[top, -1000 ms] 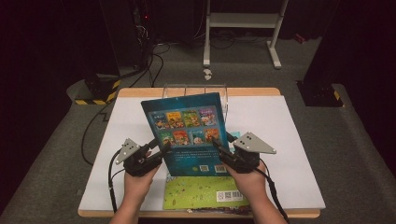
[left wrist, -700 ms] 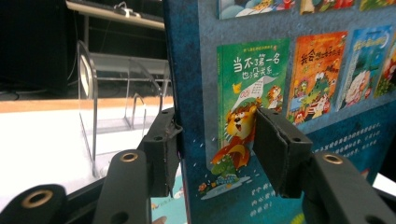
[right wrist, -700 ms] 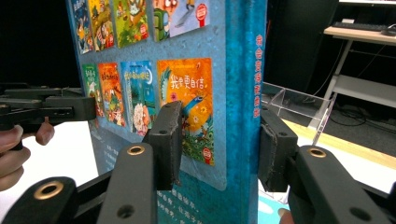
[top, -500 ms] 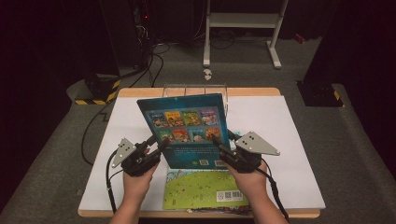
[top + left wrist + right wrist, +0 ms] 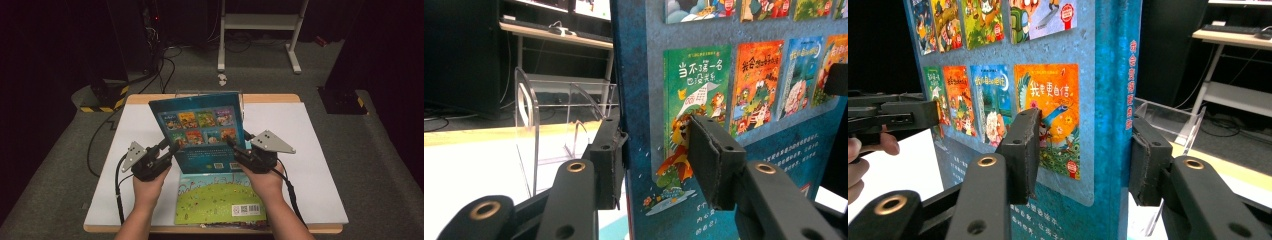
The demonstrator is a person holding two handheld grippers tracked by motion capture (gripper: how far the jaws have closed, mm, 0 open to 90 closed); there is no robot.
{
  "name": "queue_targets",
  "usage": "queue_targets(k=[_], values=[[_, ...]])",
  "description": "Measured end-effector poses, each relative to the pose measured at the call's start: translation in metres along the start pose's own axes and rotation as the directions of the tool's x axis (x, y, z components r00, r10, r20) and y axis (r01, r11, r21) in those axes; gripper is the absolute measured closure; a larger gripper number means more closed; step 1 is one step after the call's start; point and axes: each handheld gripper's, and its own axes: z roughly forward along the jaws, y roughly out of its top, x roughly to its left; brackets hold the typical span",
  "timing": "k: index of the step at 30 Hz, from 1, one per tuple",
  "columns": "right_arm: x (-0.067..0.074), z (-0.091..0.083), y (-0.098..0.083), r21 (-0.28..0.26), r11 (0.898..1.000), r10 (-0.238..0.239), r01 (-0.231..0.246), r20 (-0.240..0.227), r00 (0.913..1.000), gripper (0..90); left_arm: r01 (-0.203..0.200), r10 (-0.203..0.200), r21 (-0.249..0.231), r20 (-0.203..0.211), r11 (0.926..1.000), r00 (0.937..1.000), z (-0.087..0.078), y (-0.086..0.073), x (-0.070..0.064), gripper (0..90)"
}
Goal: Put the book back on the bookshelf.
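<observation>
The blue book [image 5: 202, 131] stands tilted above the middle of the bench [image 5: 310, 170], back cover toward the person, lower edge near the green book [image 5: 220, 200] lying flat at six o'clock. Its long axis runs from six up to twelve o'clock, the top leaning slightly toward eleven, and the spine sits on the three o'clock side.

It looks like a stiff, glossy board cover: light, but slick, and liable to swing if held at one edge only. Holding both side edges low down, as now, seems the steadiest hold.

The left tool [image 5: 659, 165] straddles the nine o'clock edge; its jaws have just been closing, and the near pad [image 5: 714, 160] looks to be against the cover. The right tool [image 5: 1083, 160] straddles the spine, its jaws having just been opening, with a gap beside each pad.

A clear stand [image 5: 210, 93] waits at twelve o'clock.
</observation>
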Motion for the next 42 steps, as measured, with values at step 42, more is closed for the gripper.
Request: queue_targets(k=[42], values=[[0.018,0.022,-0.001,0.011,0.998,-0.067,0.068,-0.085,0.9941,37.2,-0.041,0.04,-0.02,-0.027,0.999,0.9988,-0.012,-0.01,0.036,42.6]])
